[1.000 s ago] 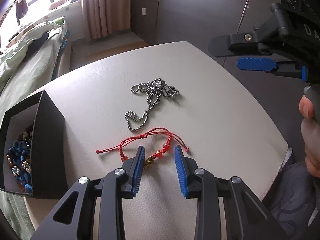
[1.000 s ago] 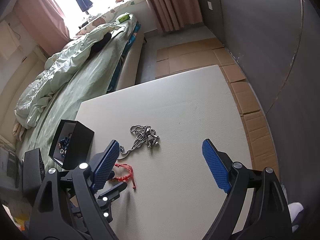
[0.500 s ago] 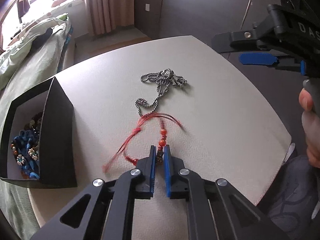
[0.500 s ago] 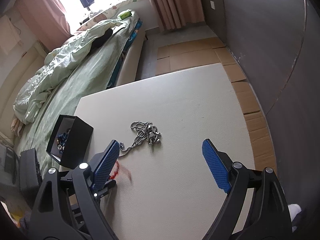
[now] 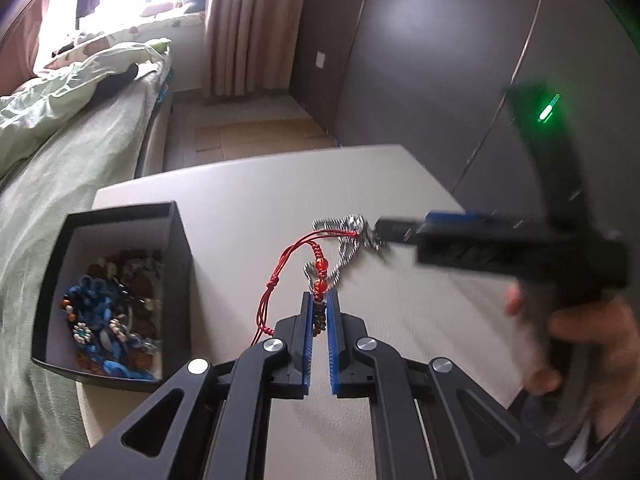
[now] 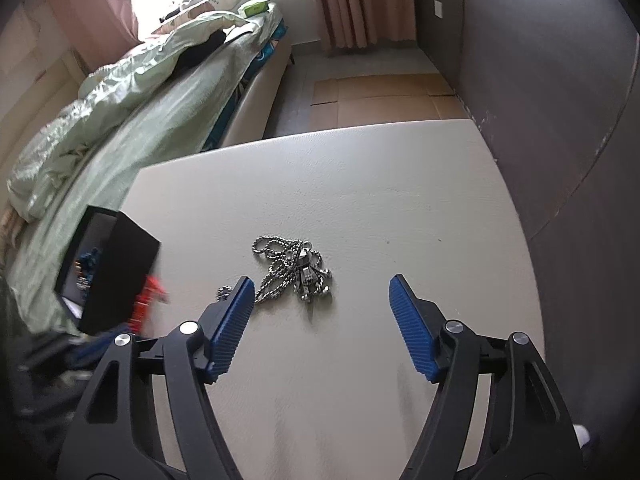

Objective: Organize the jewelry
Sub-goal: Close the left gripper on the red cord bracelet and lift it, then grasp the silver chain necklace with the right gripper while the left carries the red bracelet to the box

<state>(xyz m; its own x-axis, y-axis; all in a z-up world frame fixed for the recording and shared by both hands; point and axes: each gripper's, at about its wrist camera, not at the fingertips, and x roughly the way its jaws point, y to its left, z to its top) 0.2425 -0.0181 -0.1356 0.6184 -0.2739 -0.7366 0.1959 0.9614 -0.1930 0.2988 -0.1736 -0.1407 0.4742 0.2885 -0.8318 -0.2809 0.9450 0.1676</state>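
Note:
My left gripper (image 5: 319, 304) is shut on the red beaded string bracelet (image 5: 319, 268) and holds it lifted above the white table, its cords hanging to the left. A black open box (image 5: 182, 264) with several pieces of jewelry inside stands to the left; it also shows in the right wrist view (image 6: 120, 276). A silver ball-chain necklace (image 6: 294, 270) with a pendant lies on the table; in the left wrist view the necklace (image 5: 348, 236) is behind the bracelet. My right gripper (image 6: 322, 294) is open and empty, just before the necklace. The red bracelet (image 6: 148, 296) appears blurred beside the box.
The white table (image 6: 380, 184) ends at a dark wall on the right. A bed with green bedding (image 6: 140, 112) runs along the left. Cardboard sheets (image 6: 380, 92) lie on the floor beyond the table.
My left gripper closed on the red bracelet, lifted it off the table and moved toward the box. My right gripper moved forward and down toward the silver necklace, staying open.

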